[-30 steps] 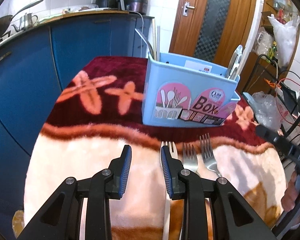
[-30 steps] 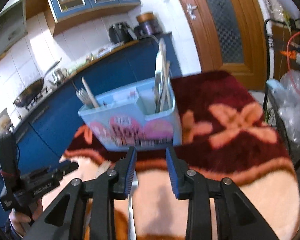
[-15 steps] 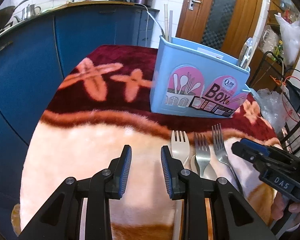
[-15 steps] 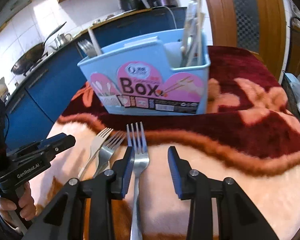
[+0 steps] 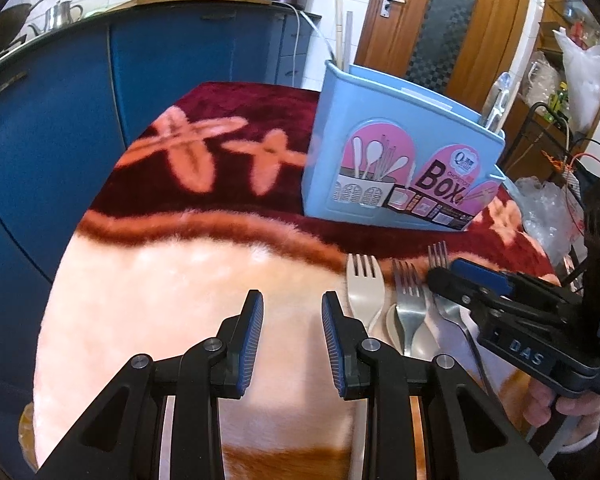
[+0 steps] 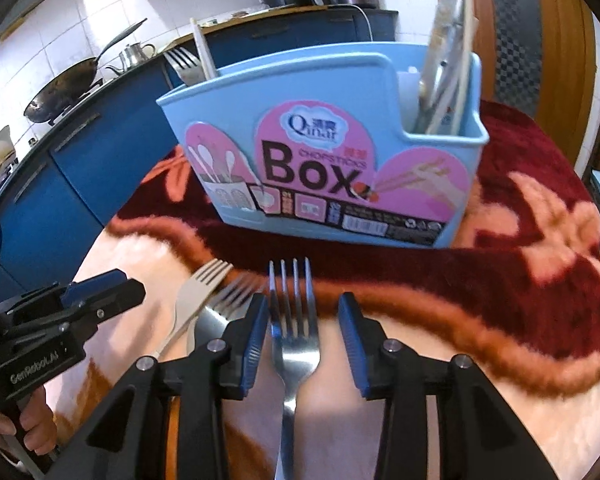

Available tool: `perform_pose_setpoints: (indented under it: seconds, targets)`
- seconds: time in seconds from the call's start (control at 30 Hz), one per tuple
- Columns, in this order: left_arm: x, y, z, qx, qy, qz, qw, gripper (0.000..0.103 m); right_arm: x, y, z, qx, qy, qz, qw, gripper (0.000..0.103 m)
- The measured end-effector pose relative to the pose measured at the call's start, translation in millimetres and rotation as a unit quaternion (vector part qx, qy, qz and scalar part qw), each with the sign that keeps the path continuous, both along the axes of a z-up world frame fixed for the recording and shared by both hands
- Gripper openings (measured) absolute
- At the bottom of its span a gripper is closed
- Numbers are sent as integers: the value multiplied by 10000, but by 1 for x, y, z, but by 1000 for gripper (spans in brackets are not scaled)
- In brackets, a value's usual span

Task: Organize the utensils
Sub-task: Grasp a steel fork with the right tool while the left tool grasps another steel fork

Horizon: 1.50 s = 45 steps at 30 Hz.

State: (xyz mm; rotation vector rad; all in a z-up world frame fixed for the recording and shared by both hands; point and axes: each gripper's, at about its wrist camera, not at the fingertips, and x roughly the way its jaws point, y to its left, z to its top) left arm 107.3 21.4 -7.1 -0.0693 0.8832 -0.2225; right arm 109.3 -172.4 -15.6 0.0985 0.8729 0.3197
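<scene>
Three forks lie side by side on the plush cloth in front of the light blue utensil box (image 6: 324,152): a cream plastic fork (image 6: 196,292), a steel fork (image 6: 232,296) and another steel fork (image 6: 294,312). My right gripper (image 6: 304,304) straddles that last fork and its jaws are closing. The left pad is close to the fork and the right pad stands clear of it. In the left wrist view the same forks (image 5: 408,292) lie right of my left gripper (image 5: 292,300), which is open over bare cloth. The box (image 5: 400,168) holds a fork, chopsticks and other utensils.
The table wears a cream and dark red flowered blanket (image 5: 204,280). Spoon bowls (image 5: 422,336) show under the forks. Blue kitchen cabinets (image 5: 60,120) run behind and to the left. A wooden door (image 5: 440,20) and cluttered shelves with bags stand at the back right.
My right gripper has come down and forward over the forks, and the rightmost steel fork now lies between its narrowing jaws. The left gripper has barely moved.
</scene>
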Motion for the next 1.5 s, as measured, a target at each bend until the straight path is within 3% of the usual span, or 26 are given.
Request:
perform_pose_setpoints:
  seconds: [0.37, 0.4, 0.43, 0.47, 0.6, 0.77, 0.83, 1.0, 1.3, 1.5]
  targets:
    - [-6, -19, 4, 50, 0, -308, 9995, 31, -18, -29, 9, 440, -205, -369, 9981, 25]
    - [-6, -22, 4, 51, 3, -347, 9994, 31, -20, -31, 9, 372, -202, -421, 9982, 23]
    - [-6, -26, 5, 50, 2, -396, 9992, 31, -21, -32, 9, 317, -203, -450, 9983, 11]
    - [-6, -29, 5, 52, 0, -450, 9990, 31, -23, -35, 9, 189, -206, -505, 9983, 8]
    - [-4, -47, 5, 80, -9, -694, 9976, 31, -29, -47, 7, 26, -206, -641, 9977, 7]
    - [5, -69, 4, 105, 61, -1134, 9935, 31, -33, -56, 4, 160, -178, -615, 9978, 7]
    - [9, -74, 2, 156, 154, -1233, 9921, 22, -34, -58, 3, 279, -126, -581, 9978, 7]
    - [16, -85, -4, 423, 287, -1435, 9883, 22, -35, -61, 0, 400, -30, -577, 9975, 7]
    - [17, -90, -7, 749, 487, -1322, 9872, 23, -39, -64, 0, 522, 40, -558, 9971, 10]
    - [22, -84, -12, 425, 615, -1348, 9881, 24, -39, -64, 0, 549, 40, -564, 9969, 12]
